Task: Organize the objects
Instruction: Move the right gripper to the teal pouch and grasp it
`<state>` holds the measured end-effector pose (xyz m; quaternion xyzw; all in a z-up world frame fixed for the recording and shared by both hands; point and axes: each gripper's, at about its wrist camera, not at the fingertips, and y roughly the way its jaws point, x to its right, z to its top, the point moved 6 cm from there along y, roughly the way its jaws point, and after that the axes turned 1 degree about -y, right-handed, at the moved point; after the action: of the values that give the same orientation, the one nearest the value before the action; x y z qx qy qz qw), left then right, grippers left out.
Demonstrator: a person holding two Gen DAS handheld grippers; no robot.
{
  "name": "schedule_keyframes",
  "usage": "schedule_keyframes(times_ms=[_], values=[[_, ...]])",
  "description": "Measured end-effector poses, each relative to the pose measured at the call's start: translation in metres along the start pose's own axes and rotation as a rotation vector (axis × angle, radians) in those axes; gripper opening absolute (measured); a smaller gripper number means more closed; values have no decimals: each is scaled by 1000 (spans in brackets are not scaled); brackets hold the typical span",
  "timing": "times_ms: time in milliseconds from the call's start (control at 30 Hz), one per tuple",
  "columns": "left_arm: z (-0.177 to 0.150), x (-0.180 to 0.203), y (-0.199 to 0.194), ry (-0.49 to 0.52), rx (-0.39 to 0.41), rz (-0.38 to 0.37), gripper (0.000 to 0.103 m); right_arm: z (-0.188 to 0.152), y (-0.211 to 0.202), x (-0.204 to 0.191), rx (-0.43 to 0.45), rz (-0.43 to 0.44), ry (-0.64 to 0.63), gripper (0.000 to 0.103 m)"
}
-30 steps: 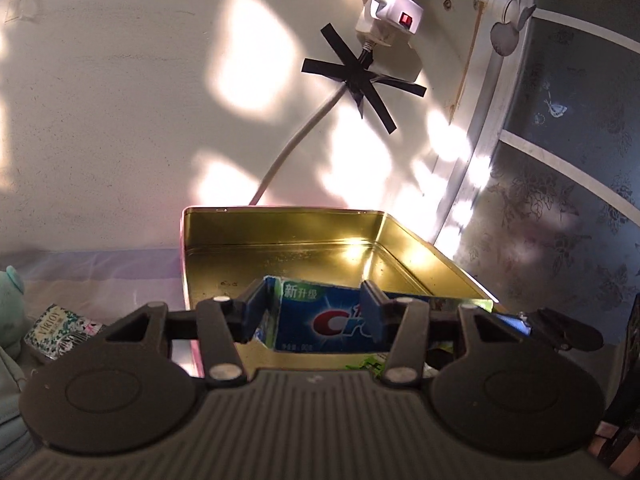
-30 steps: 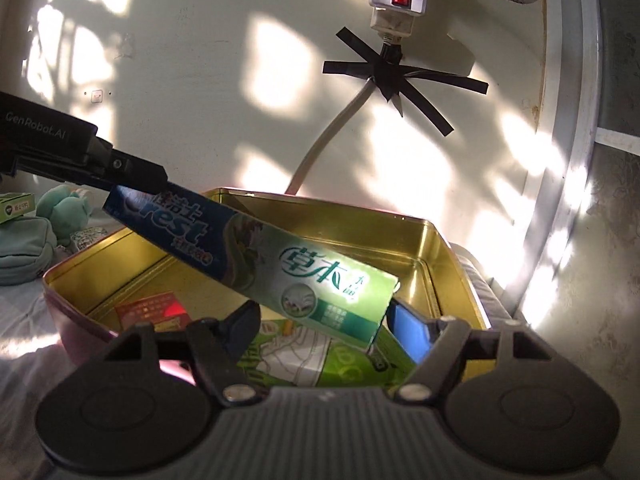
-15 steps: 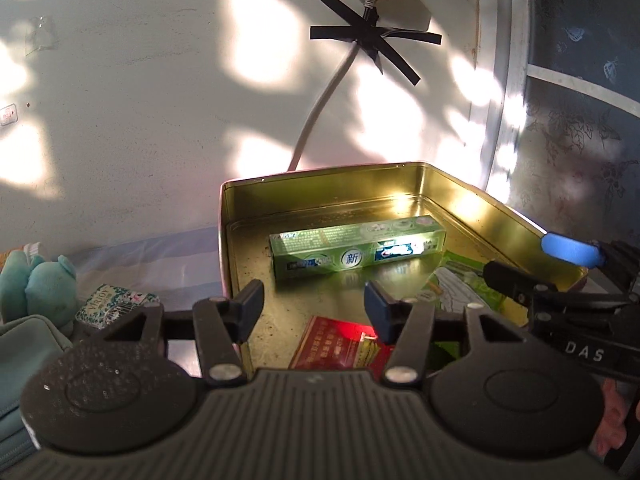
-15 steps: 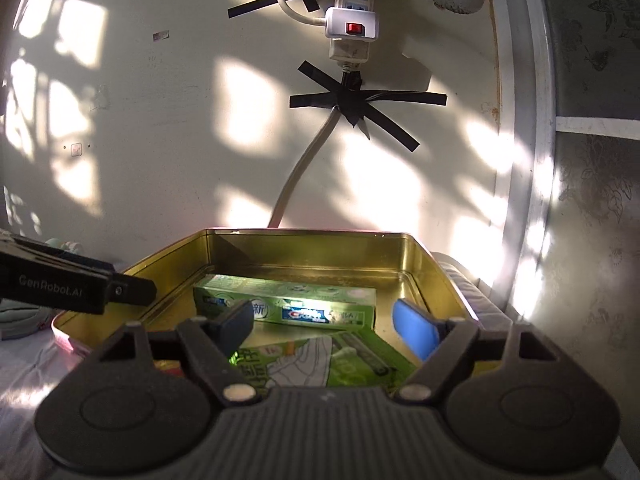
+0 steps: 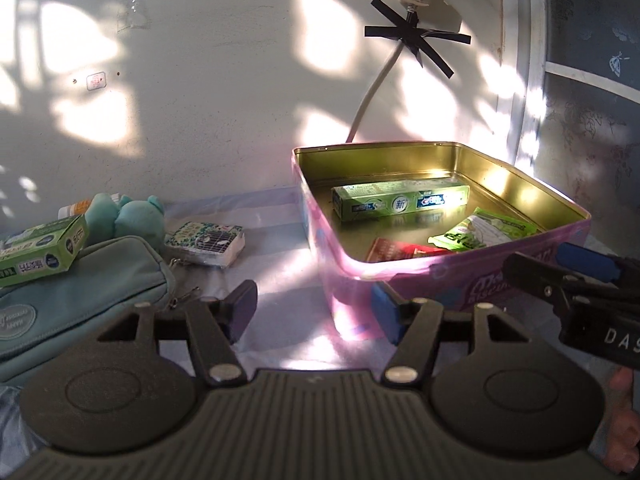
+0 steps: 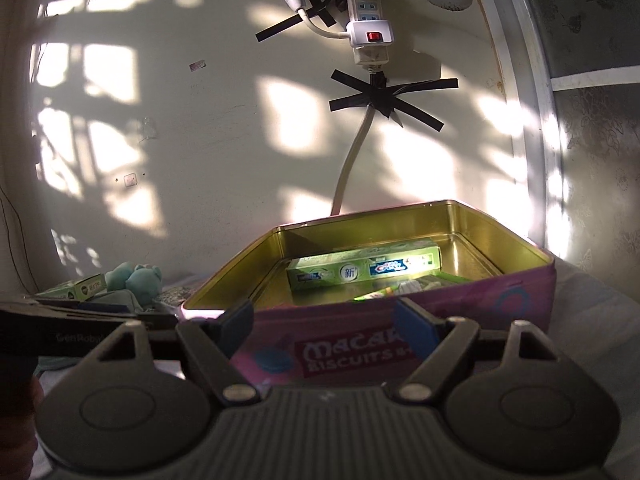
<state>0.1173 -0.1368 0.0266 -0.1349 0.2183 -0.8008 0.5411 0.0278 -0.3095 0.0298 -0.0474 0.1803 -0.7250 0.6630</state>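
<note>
From the left wrist, the left hand-held gripper (image 5: 314,310), its jaws just opening and empty, hovers beside the pink tin (image 5: 460,284) where the green toothpaste box (image 5: 400,202) lies, while the right wrist shows the right hand-held gripper (image 6: 324,328) spread, empty, before that tin (image 6: 400,320).

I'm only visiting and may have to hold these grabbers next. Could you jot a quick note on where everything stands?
Left gripper: open, empty, its jaws have just been opening. Right gripper: open, empty.
In the tin: toothpaste box, green packet, red packet.
Outside it, to the left: small green box on the teal pouch, patterned pack, teal plush.
Left to do, probably: those outside items.
</note>
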Motion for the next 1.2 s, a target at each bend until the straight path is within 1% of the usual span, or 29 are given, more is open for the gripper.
schedule_keyframes(times_ms=[200, 367, 433, 500, 600, 667, 733, 800, 900, 933, 967, 1000, 1033, 1067, 1100, 1200], values=[[-32, -51, -5, -55, -52, 71, 65, -16, 8, -48, -81, 94, -49, 80], [-63, -109, -19, -128, -92, 126, 65, -31, 22, -105, -166, 226, -120, 79], [-71, -139, -31, -168, -78, 166, 66, -36, 29, -128, -193, 273, -155, 79], [-73, -171, -42, -228, -50, 216, 68, -37, 39, -152, -209, 315, -198, 79], [-71, -220, -55, -368, -20, 257, 68, -34, 61, -184, -224, 371, -232, 80], [-69, -245, -57, -448, -9, 271, 68, -29, 79, -201, -236, 400, -227, 80], [-68, -264, -57, -498, 8, 280, 67, -24, 103, -212, -251, 410, -199, 81], [-66, -274, -51, -530, 21, 270, 67, -19, 133, -216, -288, 407, -145, 82], [-66, -277, -41, -561, 48, 239, 67, -21, 178, -214, -369, 389, -73, 82], [-67, -275, -36, -565, 64, 209, 68, -23, 189, -212, -394, 390, -47, 82], [-69, -273, -29, -561, 64, 181, 68, -26, 199, -211, -422, 411, -10, 82], [-70, -271, -24, -564, 41, 151, 66, -27, 206, -211, -448, 445, 37, 82], [-68, -270, -22, -564, 49, 115, 61, -27, 209, -211, -449, 464, 62, 69], [-67, -269, -22, -555, 54, 124, 61, -27, 210, -213, -467, 497, 78, 65], [-67, -270, -22, -557, 54, 120, 60, -28, 210, -213, -474, 497, 91, 65], [-69, -274, -24, -586, 59, 96, 58, -31, 197, -214, -449, 471, 62, 61]])
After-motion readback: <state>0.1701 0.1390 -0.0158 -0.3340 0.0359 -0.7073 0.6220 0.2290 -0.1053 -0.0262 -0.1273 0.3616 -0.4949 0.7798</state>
